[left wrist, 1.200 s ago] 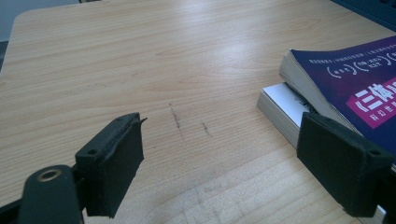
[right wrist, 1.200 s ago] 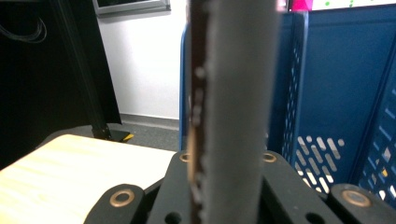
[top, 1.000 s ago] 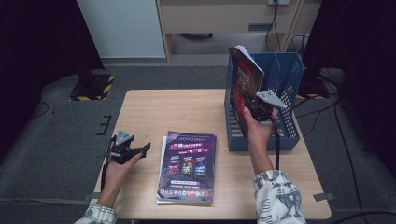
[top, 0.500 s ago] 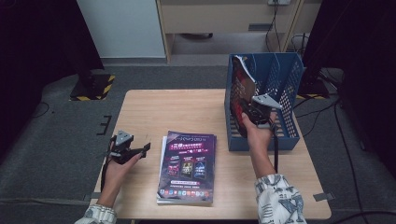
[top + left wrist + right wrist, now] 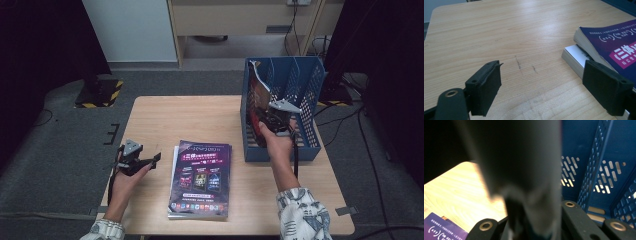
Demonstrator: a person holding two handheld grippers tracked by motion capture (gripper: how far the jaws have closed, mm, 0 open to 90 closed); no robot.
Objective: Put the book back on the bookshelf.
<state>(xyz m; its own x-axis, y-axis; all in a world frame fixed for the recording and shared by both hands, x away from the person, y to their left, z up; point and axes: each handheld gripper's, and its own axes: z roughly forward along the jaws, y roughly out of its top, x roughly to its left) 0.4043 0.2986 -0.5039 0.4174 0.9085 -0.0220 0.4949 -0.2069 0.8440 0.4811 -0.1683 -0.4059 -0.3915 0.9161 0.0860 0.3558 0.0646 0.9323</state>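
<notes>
- The right gripper (image 5: 272, 119) has its fingers clenched on a thin dark-covered book (image 5: 258, 97) and holds it upright in the left slot of the blue plastic file rack (image 5: 305, 145) with holes in its walls.
- That book looks almost put away, but it is not let go yet.
- Two more books (image 5: 201, 177) with a purple cover on top lie flat in a stack on the light wooden desk (image 5: 200, 115).
- They are not yet in the rack, so I think they are next.
- The left gripper (image 5: 145, 161) waits near the stack with its fingers (image 5: 485, 87) released, holding nothing.
</notes>
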